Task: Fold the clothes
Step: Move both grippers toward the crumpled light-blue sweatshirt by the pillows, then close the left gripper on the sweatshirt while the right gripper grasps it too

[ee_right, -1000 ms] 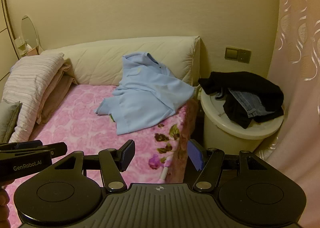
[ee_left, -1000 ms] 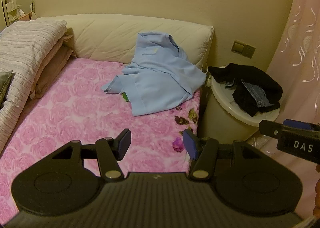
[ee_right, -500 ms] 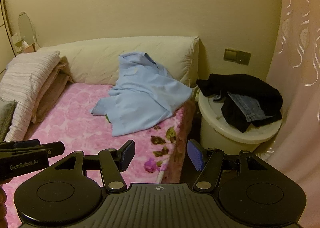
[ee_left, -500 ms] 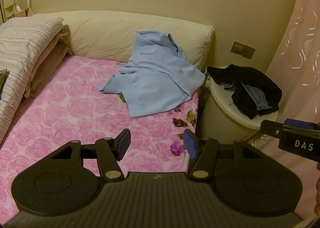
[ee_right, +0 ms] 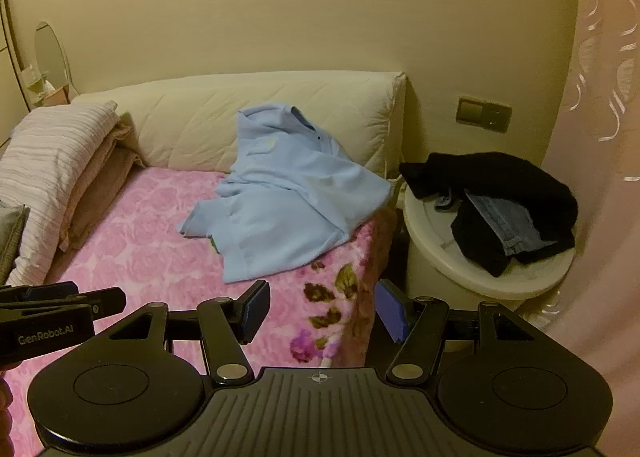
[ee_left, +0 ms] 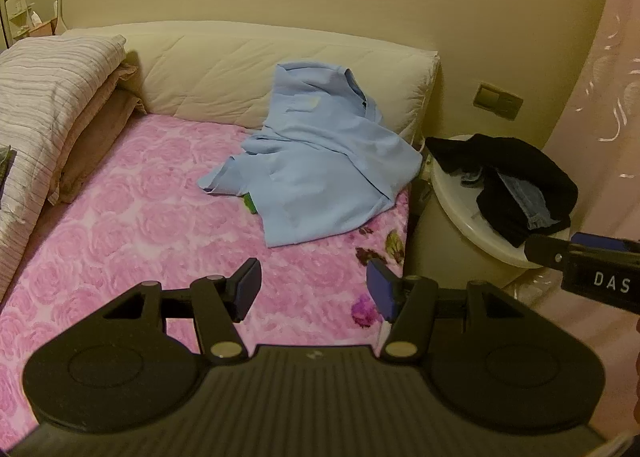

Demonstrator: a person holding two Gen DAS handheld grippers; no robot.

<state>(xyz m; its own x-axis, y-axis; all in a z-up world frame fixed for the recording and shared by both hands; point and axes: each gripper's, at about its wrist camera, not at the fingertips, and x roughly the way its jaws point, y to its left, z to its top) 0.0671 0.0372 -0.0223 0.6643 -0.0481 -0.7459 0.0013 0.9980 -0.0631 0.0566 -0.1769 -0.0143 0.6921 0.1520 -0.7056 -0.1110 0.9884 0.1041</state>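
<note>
A crumpled light blue shirt [ee_left: 320, 165] [ee_right: 288, 193] lies at the far right corner of a bed with a pink rose blanket [ee_left: 140, 233] [ee_right: 160, 257], its collar end propped against a long cream bolster. My left gripper [ee_left: 314, 289] hovers open above the blanket, short of the shirt, with nothing between its blue pads. My right gripper [ee_right: 320, 311] is open too, over the bed's right edge, also empty. Each gripper shows at the side of the other's view.
A round cream bedside table [ee_right: 480, 277] [ee_left: 460, 213] right of the bed carries black clothing [ee_right: 500, 185] and folded jeans [ee_right: 508, 225]. Striped and tan folded bedding [ee_left: 52, 109] is stacked at the bed's left. A pink curtain [ee_right: 600, 197] hangs at the right. A wall socket [ee_right: 484, 115] sits above the table.
Both grippers have drifted forward and to the right along the bed; the shirt appears slightly closer and further left in both views. Their jaws stay equally wide.
</note>
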